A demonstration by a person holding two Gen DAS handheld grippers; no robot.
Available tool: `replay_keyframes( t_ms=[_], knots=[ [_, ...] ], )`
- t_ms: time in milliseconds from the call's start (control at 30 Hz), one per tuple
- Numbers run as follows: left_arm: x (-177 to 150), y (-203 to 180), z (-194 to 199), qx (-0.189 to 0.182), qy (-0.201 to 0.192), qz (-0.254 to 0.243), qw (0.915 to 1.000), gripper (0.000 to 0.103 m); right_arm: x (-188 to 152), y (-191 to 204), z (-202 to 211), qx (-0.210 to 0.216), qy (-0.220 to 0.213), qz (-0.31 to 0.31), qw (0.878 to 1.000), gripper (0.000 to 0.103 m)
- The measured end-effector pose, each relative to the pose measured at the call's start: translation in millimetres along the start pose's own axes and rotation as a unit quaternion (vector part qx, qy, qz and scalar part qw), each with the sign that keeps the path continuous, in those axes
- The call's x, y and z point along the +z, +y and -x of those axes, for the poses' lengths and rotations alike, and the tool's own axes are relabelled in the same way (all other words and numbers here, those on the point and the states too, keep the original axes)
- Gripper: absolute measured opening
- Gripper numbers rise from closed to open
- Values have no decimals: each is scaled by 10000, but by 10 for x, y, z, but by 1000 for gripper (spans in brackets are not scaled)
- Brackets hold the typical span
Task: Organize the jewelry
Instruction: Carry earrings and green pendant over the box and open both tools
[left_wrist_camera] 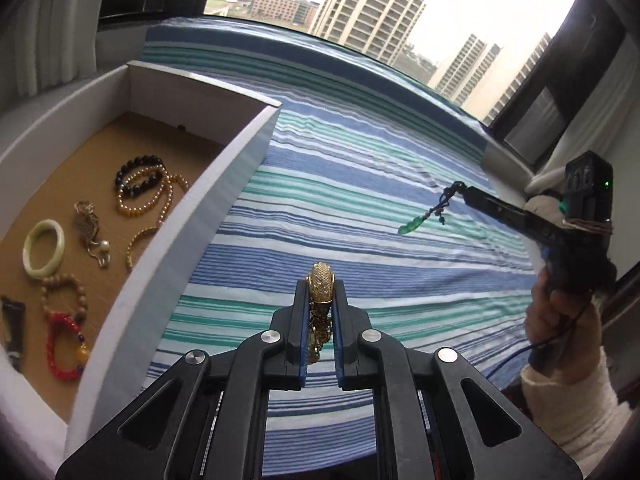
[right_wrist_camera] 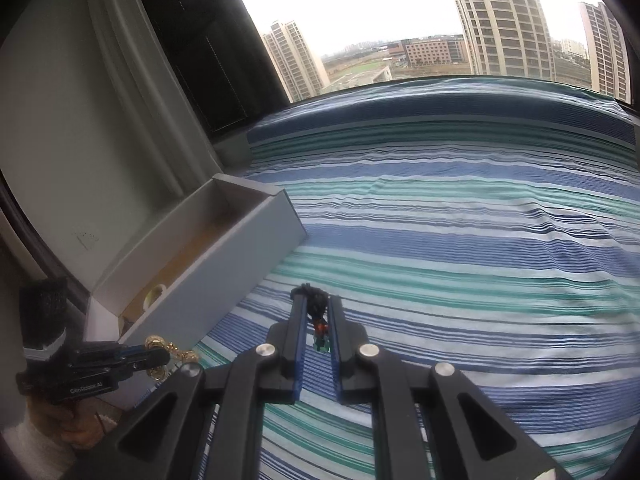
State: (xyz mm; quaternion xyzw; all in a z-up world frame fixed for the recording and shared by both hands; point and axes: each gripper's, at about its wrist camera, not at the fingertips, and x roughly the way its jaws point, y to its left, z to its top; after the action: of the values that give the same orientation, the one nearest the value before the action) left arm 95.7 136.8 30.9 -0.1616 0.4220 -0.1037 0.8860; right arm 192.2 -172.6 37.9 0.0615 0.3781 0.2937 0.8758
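Where the left wrist view looks down, the left hand-held gripper (left_wrist_camera: 320, 280) is clamped on a gold bracelet (left_wrist_camera: 320, 286) above the striped bed cover (left_wrist_camera: 380, 184), just right of the white box (left_wrist_camera: 224, 184). On the box's brown floor lie a black bead bracelet (left_wrist_camera: 138, 178), a pearl necklace (left_wrist_camera: 160, 204), a pale jade bangle (left_wrist_camera: 43, 249), a silver brooch (left_wrist_camera: 90, 228), a wooden bead bracelet (left_wrist_camera: 66, 290) and a red cord bracelet (left_wrist_camera: 64, 344). The right hand-held gripper (left_wrist_camera: 460, 188) pinches a cord with a green pendant (left_wrist_camera: 412, 226) hanging clear over open bedding.

In the right wrist view, the right hand-held gripper (right_wrist_camera: 316, 300) grips that dark cord (right_wrist_camera: 316, 304); the box (right_wrist_camera: 224, 276) stands at left, and broad bare cover (right_wrist_camera: 460, 240) stretches to the window (right_wrist_camera: 400, 20).
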Motion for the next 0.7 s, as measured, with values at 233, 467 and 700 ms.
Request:
replay_keyframes(
  t_ms=[233,467,700],
  knots=[
    [282,615,809,852,-631,329,9938,8,492,700,-157,613,-103,452,9970,10],
    [132,1435,641,1711,-242,801,9817,8,826,1529,-660,1220,118,884,9885,10],
    [-187,1970,474,2126,124,1273,9687,8,626,2126,-1387,1621,1018,1130,9750,10]
  ],
)
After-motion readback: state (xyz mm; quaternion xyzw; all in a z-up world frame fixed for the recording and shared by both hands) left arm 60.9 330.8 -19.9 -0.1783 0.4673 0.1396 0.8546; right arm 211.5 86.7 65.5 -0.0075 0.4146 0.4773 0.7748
